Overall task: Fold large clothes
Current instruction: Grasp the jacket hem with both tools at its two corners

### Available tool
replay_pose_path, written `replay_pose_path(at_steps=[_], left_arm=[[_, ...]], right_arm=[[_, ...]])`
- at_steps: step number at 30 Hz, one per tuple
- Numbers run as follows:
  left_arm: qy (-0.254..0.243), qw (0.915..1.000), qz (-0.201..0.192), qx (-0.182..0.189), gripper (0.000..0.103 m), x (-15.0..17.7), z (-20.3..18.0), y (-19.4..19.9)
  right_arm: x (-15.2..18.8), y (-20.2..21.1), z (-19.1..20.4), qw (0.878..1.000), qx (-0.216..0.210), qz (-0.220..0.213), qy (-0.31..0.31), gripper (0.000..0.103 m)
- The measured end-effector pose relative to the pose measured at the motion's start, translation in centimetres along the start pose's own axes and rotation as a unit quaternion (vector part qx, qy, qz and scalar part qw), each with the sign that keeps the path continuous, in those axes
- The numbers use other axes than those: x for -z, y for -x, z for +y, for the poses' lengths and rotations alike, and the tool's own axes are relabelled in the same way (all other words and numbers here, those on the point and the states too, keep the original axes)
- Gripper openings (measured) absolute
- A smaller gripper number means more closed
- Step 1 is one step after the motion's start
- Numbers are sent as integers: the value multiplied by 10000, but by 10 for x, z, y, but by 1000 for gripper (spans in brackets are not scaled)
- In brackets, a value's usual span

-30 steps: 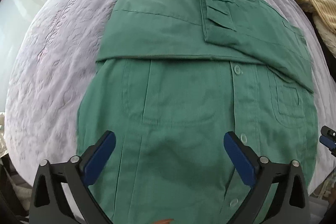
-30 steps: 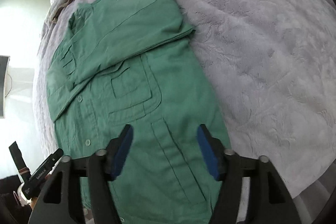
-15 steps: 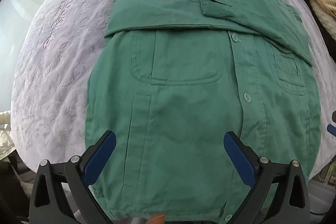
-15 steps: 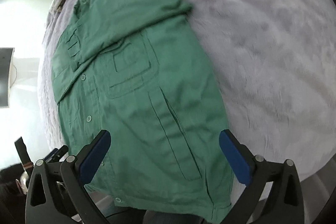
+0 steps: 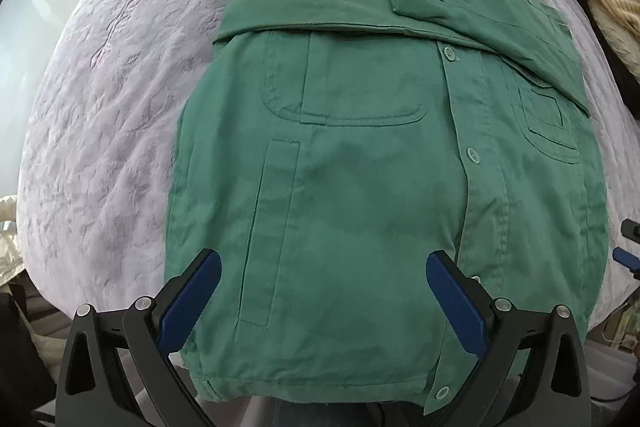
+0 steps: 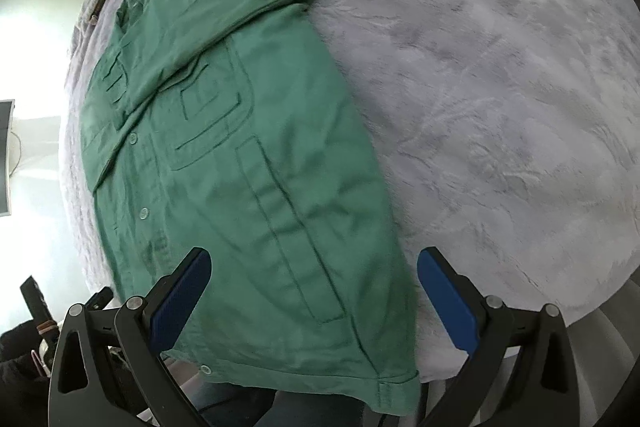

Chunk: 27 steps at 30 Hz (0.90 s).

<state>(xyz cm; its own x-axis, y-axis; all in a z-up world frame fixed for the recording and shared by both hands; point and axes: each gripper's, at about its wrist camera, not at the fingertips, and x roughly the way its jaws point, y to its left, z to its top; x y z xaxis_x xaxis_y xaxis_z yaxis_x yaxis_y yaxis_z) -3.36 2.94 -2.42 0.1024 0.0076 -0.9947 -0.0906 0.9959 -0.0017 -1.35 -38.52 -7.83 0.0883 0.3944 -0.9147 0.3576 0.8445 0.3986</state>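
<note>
Left wrist view: green shirt (image 5: 360, 187) flat on lilac bedspread (image 5: 112, 147), sleeves folded across chest. Left gripper (image 5: 324, 291) wide apart, empty. Right gripper (image 6: 314, 291) likewise, over hem.

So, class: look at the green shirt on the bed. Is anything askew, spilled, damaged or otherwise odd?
Nothing is spilled or torn. The green shirt lies flat and buttoned on the lilac bedspread, sleeves folded across the chest. Its hem overhangs the bed's near edge. Both the left gripper and the right gripper hang open above it, holding nothing.
</note>
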Motion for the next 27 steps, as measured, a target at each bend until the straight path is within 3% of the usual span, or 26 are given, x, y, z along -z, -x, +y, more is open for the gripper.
replay_pose_path(at_steps=[6, 12, 20, 25, 27], left_arm=[[232, 9997, -49, 113, 103, 17, 43, 1], [637, 9965, 259, 479, 103, 41, 100, -20], [407, 9916, 647, 1039, 103, 71, 102, -47], [115, 9904, 746, 1160, 103, 87, 92, -56], [28, 9900, 744, 1201, 103, 90, 88, -57]], right_arm=[[20, 8, -36, 9988, -25, -291, -388, 103], [55, -2, -74, 9937, -233, -229, -1073, 103], [97, -17, -84, 9864, -673, -222, -1484, 103], [117, -26, -69, 9761, -1565, -194, -1499, 103], [123, -28, -59, 9667, -2120, -224, -1419, 103]])
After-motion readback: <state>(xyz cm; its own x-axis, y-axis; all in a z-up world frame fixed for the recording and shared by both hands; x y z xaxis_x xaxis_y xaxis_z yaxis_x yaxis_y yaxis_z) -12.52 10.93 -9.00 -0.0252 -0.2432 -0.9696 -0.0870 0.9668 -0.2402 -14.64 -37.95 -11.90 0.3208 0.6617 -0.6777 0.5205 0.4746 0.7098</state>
